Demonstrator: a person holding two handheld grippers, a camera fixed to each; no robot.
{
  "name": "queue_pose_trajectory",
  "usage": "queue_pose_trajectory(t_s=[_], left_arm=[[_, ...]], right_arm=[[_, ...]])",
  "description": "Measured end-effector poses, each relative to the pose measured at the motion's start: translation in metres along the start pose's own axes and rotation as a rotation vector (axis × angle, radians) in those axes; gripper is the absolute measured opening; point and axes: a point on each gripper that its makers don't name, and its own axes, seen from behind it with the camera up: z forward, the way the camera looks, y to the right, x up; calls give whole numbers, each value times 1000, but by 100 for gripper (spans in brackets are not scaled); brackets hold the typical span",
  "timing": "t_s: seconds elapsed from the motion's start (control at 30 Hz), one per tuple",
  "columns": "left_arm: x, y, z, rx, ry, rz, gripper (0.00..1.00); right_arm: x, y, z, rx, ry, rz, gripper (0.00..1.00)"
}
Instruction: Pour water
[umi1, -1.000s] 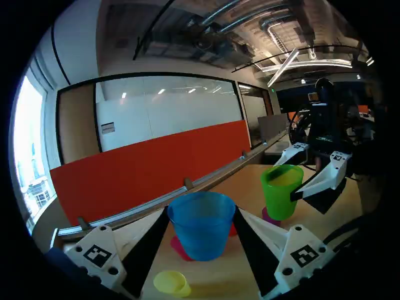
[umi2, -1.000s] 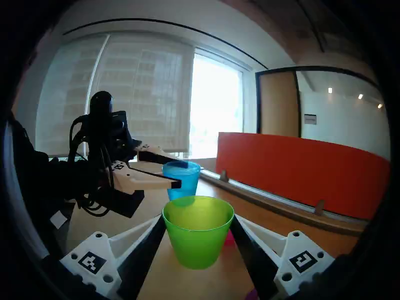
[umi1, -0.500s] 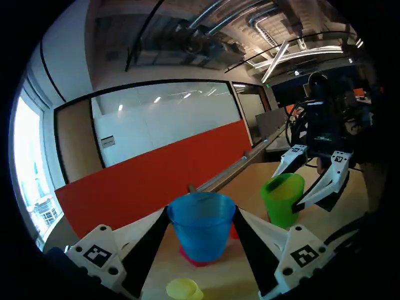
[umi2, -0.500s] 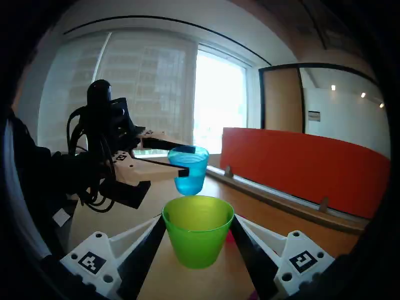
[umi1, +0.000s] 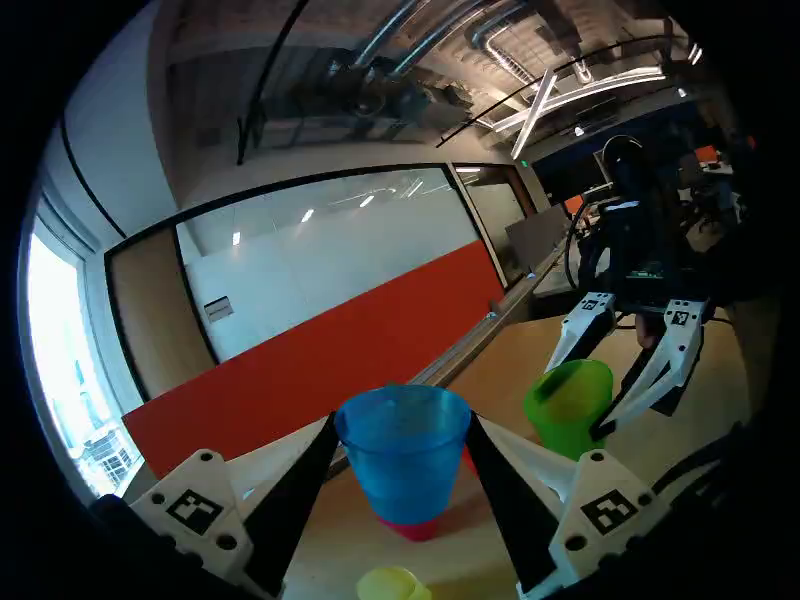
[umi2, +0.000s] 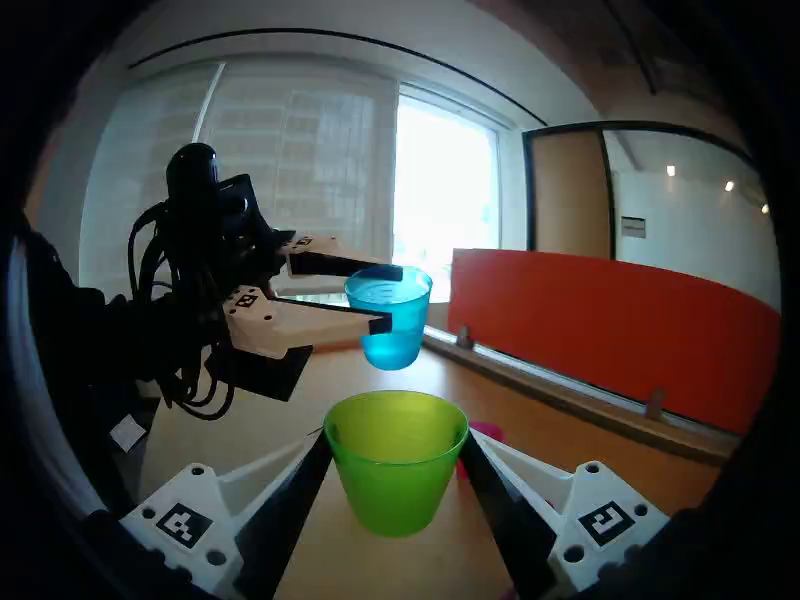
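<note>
A wooden table (umi1: 505, 365) runs along a low red panel (umi1: 330, 365). In the left gripper view a bright window (umi1: 60, 400) sits at 9 o'clock, with pipes and strip lights on the ceiling at 12.

Four cups can be counted in that view, and two grippers. At 6 o'clock the left gripper (umi1: 402, 428) has both fingers clamped on the sides of the one blue cup (umi1: 403, 470), which it holds upright and clear of the table. Just under the blue cup one red cup (umi1: 415, 527) stands on the table. One yellow cup (umi1: 392, 585) peeks in at the bottom edge, too cut off to tell how it sits. At 4 o'clock the right gripper (umi1: 575, 400) reaches down from above, its two fingers pressed on opposite sides of the one green cup (umi1: 570, 410).

In the right gripper view the left gripper comes in from 9 o'clock, trailing black cables. It carries the blue cup close to upright at 12 o'clock of the green cup, above the green rim and apart from it. The green cup sits at 6 o'clock, gripped between this gripper's own two fingers. A sliver of the red cup shows just at 3 o'clock of the green rim. The red panel fills the 3 o'clock side.

Whether either held cup has water in it cannot be told.
</note>
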Motion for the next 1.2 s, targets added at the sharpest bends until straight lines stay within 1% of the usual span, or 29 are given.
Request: queue_pose_trajectory(t_s=[0.1, 0.37, 0.5, 0.77, 1.2], left_arm=[[3, 0, 1, -1, 6, 19, 89], [11, 5, 3, -15, 10, 89, 89], [15, 8, 3, -22, 16, 112, 89], [21, 9, 3, -23, 15, 167, 89], [37, 8, 3, -24, 22, 227, 89]], right_arm=[[-1, -1, 0, 2, 0, 0, 92], [-4, -3, 1, 10, -4, 2, 92], [-5, -4, 1, 15, -5, 4, 92], [-7, -4, 3, 13, -5, 9, 92], [-10, -4, 5, 16, -6, 19, 92]])
